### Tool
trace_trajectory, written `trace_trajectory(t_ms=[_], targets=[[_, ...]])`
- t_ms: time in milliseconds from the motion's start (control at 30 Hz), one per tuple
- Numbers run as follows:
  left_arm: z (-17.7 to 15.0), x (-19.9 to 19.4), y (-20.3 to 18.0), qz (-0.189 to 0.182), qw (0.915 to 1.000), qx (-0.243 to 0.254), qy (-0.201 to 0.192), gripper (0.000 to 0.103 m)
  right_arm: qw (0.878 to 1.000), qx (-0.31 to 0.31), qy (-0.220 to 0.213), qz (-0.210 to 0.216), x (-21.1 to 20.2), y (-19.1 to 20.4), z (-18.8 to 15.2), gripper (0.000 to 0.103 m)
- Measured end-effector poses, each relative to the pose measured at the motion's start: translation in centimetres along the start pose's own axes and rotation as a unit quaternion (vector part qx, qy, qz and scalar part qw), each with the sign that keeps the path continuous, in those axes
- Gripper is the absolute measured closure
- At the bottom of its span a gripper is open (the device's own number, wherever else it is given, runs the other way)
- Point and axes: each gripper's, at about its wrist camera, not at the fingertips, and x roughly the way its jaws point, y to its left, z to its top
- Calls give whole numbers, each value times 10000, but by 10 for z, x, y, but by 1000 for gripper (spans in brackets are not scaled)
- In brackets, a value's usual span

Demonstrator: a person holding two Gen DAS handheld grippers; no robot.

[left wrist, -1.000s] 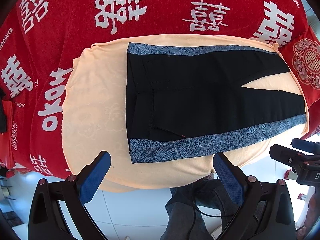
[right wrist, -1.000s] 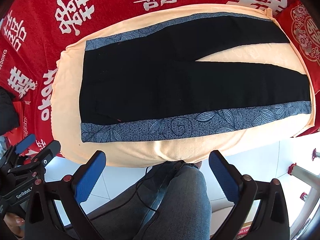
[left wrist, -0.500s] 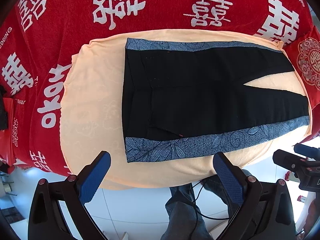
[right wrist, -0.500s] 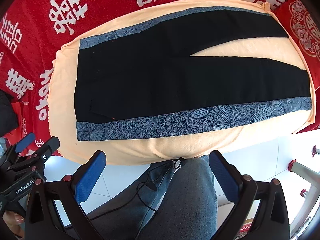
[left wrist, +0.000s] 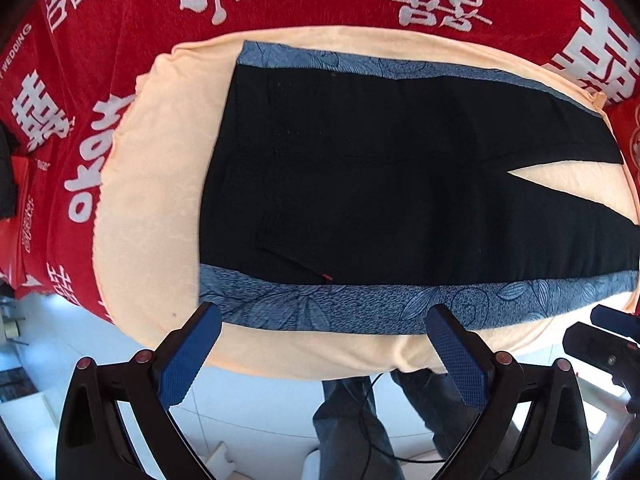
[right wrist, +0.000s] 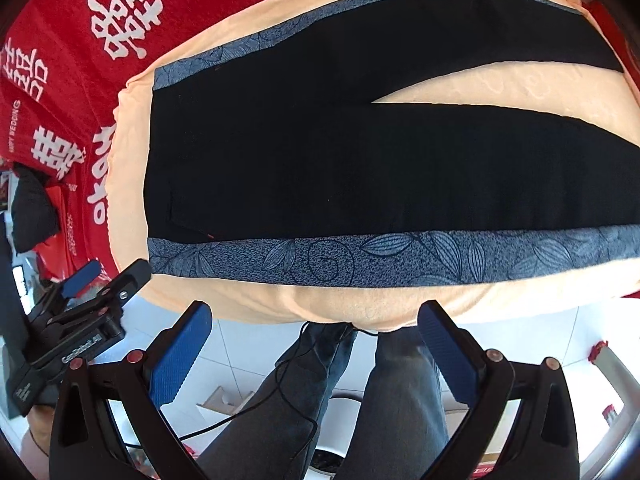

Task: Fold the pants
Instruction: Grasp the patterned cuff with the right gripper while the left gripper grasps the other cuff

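Note:
Black pants (left wrist: 380, 168) with blue-grey leaf-print side stripes lie flat on a peach cloth (left wrist: 148, 216), waistband to the left, legs spread to the right. They also show in the right wrist view (right wrist: 340, 152). My left gripper (left wrist: 324, 344) is open and empty, just above the near striped edge by the waist. My right gripper (right wrist: 316, 340) is open and empty, over the table's near edge below the near stripe. The left gripper shows in the right wrist view (right wrist: 84, 292); the right gripper shows at the right edge of the left wrist view (left wrist: 600, 336).
The peach cloth lies on a red cover with white characters (left wrist: 120, 20). A dark bundle (right wrist: 32, 208) sits at the far left. The person's jeans-clad legs (right wrist: 360, 400) and a black cable stand below the table edge over white floor tiles.
Both grippers have moved forward and closer to the table; the pants look larger in both views. Both stay open and empty.

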Motion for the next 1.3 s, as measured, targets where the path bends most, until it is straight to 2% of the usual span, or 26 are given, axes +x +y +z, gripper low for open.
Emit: trace_trajectory(t_ms=[300,433,567,733,800,900,967,1033,1067,1100,1200,1300], targets=[[0,58,-10,-150,9994,-35,311,0,9972,3,-273,692,42,-22,22,0],[-5,68,-10,-176,9994,204,197,0,9925,145,-527,1093,53,-25,20,0],[-9,74,-3,-323,9992,168,179,0,9865,290,-799,1403,58,-28,16,0],[-13,74,5,-400,9991,112,-120,0,9837,315,-544,1684,77,-26,12,0],[-16,71,18,-565,9980,-114,-248,0,9828,323,-497,1747,82,-26,8,0],[-25,70,44,-1141,9913,-588,-278,0,9799,403,-361,1922,94,-25,-5,0],[-37,74,58,-1366,9872,-777,-260,0,9751,613,-214,2121,105,-30,-17,1],[-45,82,67,-1577,9838,-845,-140,0,9680,881,-34,2351,119,-36,-30,16],[-51,88,69,-1682,9819,-868,-53,0,9634,1047,78,2466,129,-39,-36,37],[-57,92,71,-1798,9795,-906,-7,0,9599,1159,148,2546,138,-40,-39,45],[-68,99,72,-1943,9767,-911,16,0,9530,1309,128,2728,161,-44,-44,45],[-70,111,75,-2061,9735,-991,36,0,9477,1304,-44,2914,166,-44,-40,45]])
